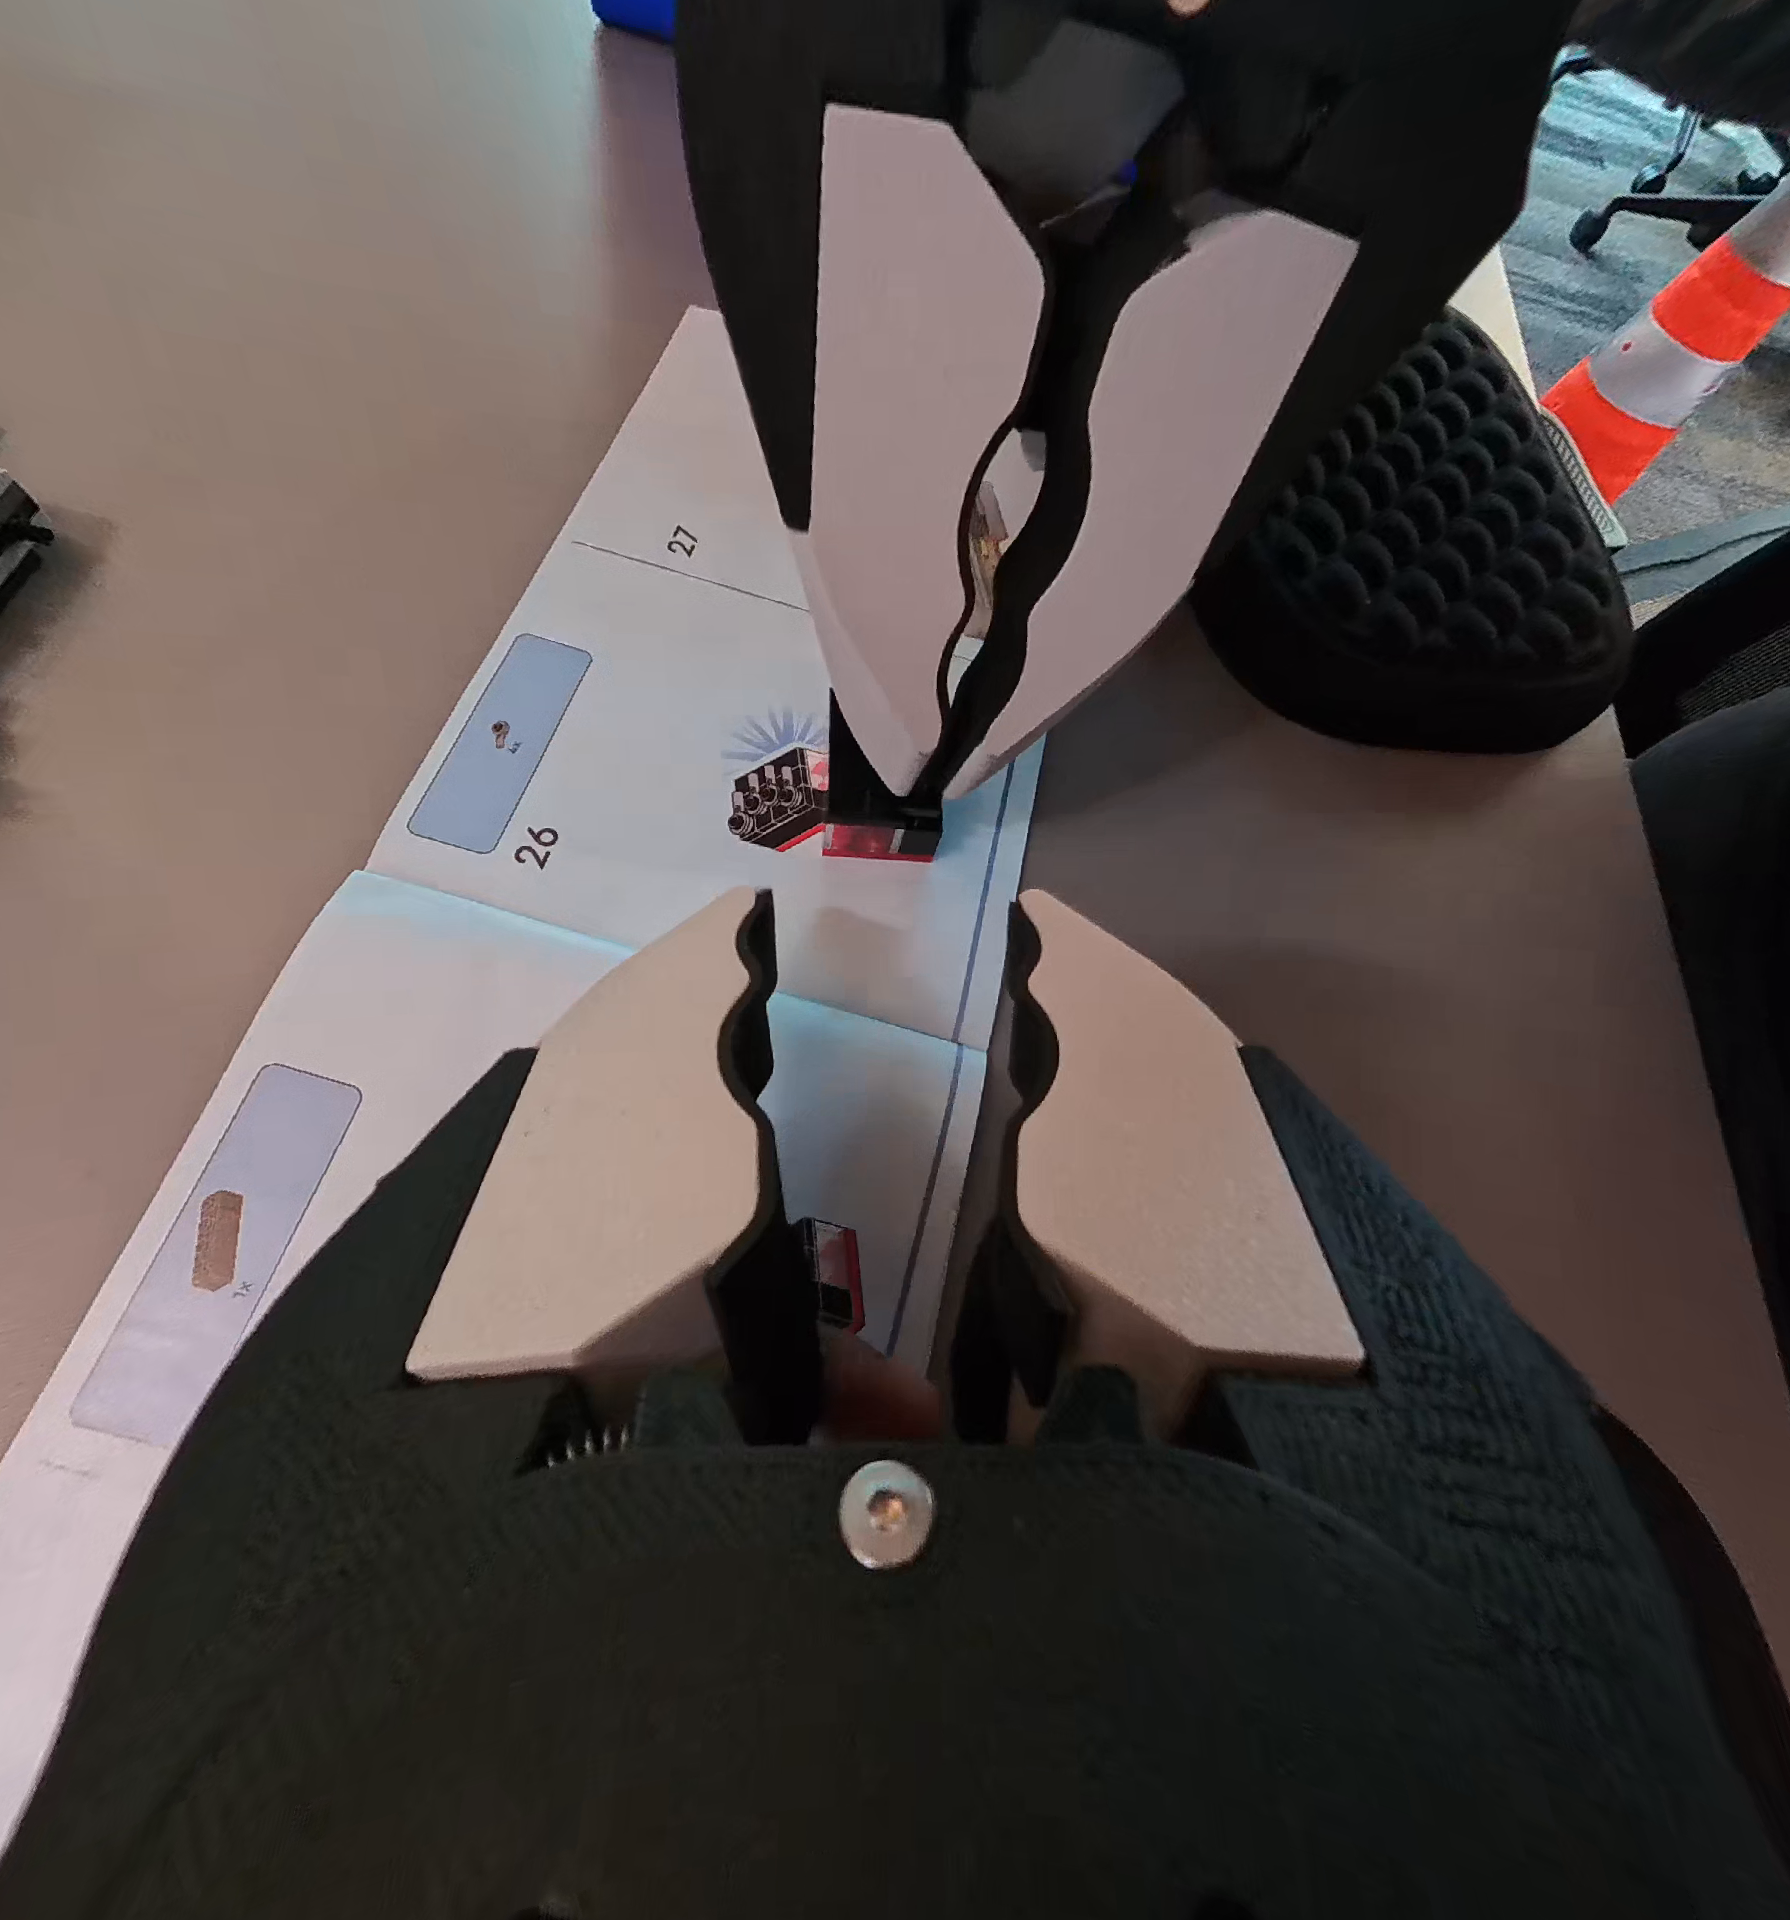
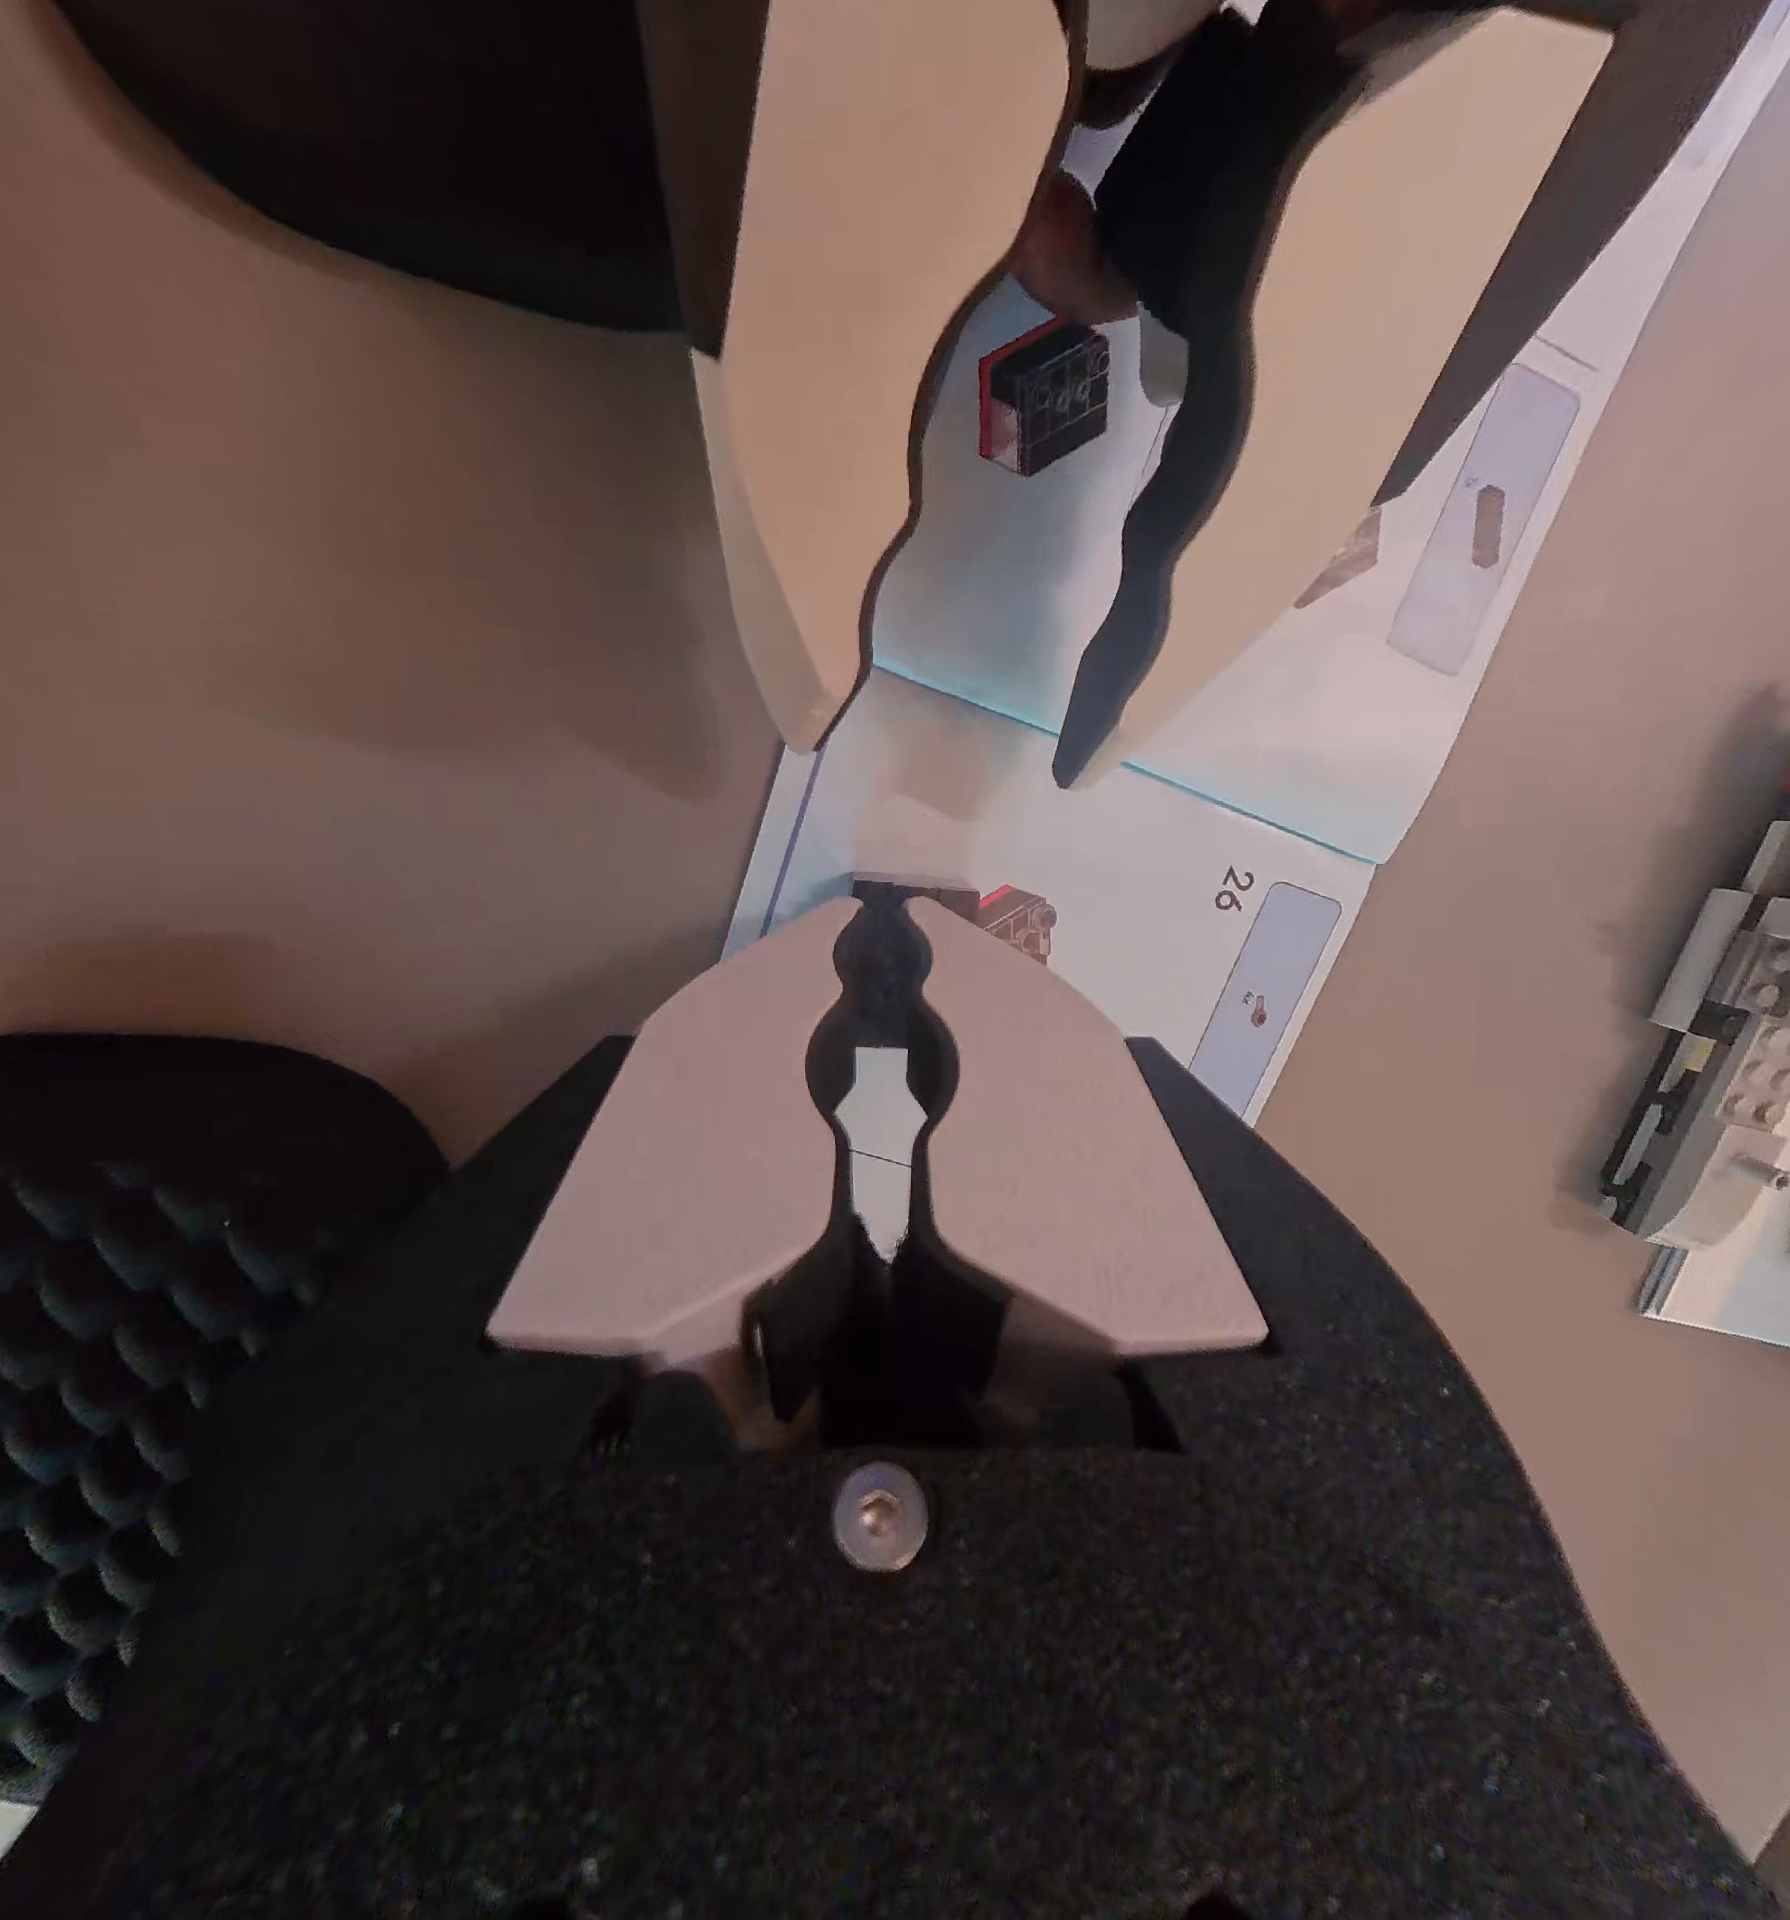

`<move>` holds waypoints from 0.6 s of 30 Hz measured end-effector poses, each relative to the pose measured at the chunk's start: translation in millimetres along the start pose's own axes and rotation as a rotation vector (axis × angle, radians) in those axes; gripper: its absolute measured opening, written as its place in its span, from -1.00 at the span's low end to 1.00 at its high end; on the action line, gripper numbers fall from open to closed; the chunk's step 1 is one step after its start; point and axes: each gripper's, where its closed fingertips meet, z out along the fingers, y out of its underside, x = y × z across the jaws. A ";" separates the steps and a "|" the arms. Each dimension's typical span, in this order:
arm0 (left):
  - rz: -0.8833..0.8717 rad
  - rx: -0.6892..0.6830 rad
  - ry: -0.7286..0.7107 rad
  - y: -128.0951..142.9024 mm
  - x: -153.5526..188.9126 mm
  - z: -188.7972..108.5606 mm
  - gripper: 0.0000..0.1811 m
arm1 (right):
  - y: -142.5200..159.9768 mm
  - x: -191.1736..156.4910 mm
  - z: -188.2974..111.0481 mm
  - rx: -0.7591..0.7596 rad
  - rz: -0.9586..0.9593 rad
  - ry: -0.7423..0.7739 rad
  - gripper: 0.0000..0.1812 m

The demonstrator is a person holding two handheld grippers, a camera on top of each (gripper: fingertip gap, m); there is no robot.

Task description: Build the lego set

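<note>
Pinching small black-and-red lego assembly (image 1: 878, 828) on open white instruction booklet (image 1: 600, 727), right gripper (image 1: 922, 784) clenched; left gripper (image 1: 889, 914) released just beside. Booklet print left unread; assembly partly hidden.

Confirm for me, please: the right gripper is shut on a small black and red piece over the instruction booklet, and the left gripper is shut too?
Not quite: the left gripper is open and empty, as the left wrist view shows. The rest stands.

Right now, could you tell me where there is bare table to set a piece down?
Bare table lies between the instruction booklet and the partly built car. Crowded: both hand-held grippers meet over the booklet's fold, with the black cushion alongside.
</note>
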 end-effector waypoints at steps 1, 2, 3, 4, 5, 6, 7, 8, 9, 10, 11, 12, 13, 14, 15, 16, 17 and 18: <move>0.000 -0.004 0.000 0.7 0.0 0.2 -0.53 | 0.0 -0.5 0.0 -0.006 0.001 -0.005 -0.96; 0.000 -0.008 -0.002 1.4 -0.3 0.3 -0.53 | -0.4 -0.7 0.1 -0.009 -0.001 -0.007 -0.96; -0.001 -0.012 -0.004 2.0 -0.6 0.4 -0.53 | -0.8 -0.9 0.5 -0.011 -0.002 -0.008 -0.96; -0.002 -0.014 -0.006 2.4 -1.0 0.3 -0.53 | -1.0 -1.0 0.6 -0.014 -0.004 -0.009 -0.96; -0.003 -0.015 -0.007 2.6 -1.2 0.3 -0.53 | -0.6 -1.1 1.1 -0.019 -0.005 -0.009 -0.96; -0.004 -0.015 -0.008 2.6 -1.5 0.0 -0.53 | -0.9 -1.1 1.1 -0.018 -0.003 -0.009 -0.96; -0.005 -0.015 -0.011 2.7 -2.0 -0.1 -0.54 | -0.8 -1.1 1.1 -0.018 0.002 -0.010 -0.96; -0.007 -0.015 -0.013 2.8 -2.5 -0.4 -0.54 | -0.4 -1.1 1.1 -0.022 0.009 -0.013 -0.96; -0.009 -0.016 -0.015 2.9 -2.9 -0.6 -0.54 | -0.1 -1.2 1.0 -0.027 0.013 -0.014 -0.96; -0.010 -0.015 -0.017 2.8 -3.2 -0.8 -0.54 | 0.0 -1.3 1.0 -0.032 0.014 -0.013 -0.96; -0.011 -0.012 -0.018 2.6 -3.4 -1.1 -0.55 | 0.0 -1.3 1.0 -0.039 0.016 -0.013 -0.96; -0.012 -0.010 -0.019 2.2 -3.6 -1.4 -0.55 | 0.2 -1.5 1.1 -0.047 0.020 -0.015 -0.96; -0.013 -0.008 -0.020 2.1 -3.8 -1.8 -0.55 | 0.4 -2.6 1.6 -0.056 0.023 -0.023 -0.96; -0.014 -0.008 -0.021 2.1 -4.2 -2.2 -0.55 | 1.6 -3.0 2.7 -0.069 0.032 -0.030 -0.96; -0.018 -0.009 -0.023 2.5 -4.6 -2.9 -0.55 | 1.6 -3.1 2.6 -0.072 0.040 -0.036 -0.96; -0.026 -0.009 -0.026 3.1 -5.8 -4.1 -0.55 | 1.7 -3.0 2.7 -0.075 0.052 -0.043 -0.96; -0.037 -0.007 -0.032 3.5 -7.6 -5.8 -0.55 | 1.8 -3.0 2.8 -0.079 0.067 -0.051 -0.96; -0.048 0.001 -0.041 3.2 -9.8 -8.0 -0.55 | 1.9 -3.0 2.7 -0.083 0.077 -0.056 -0.96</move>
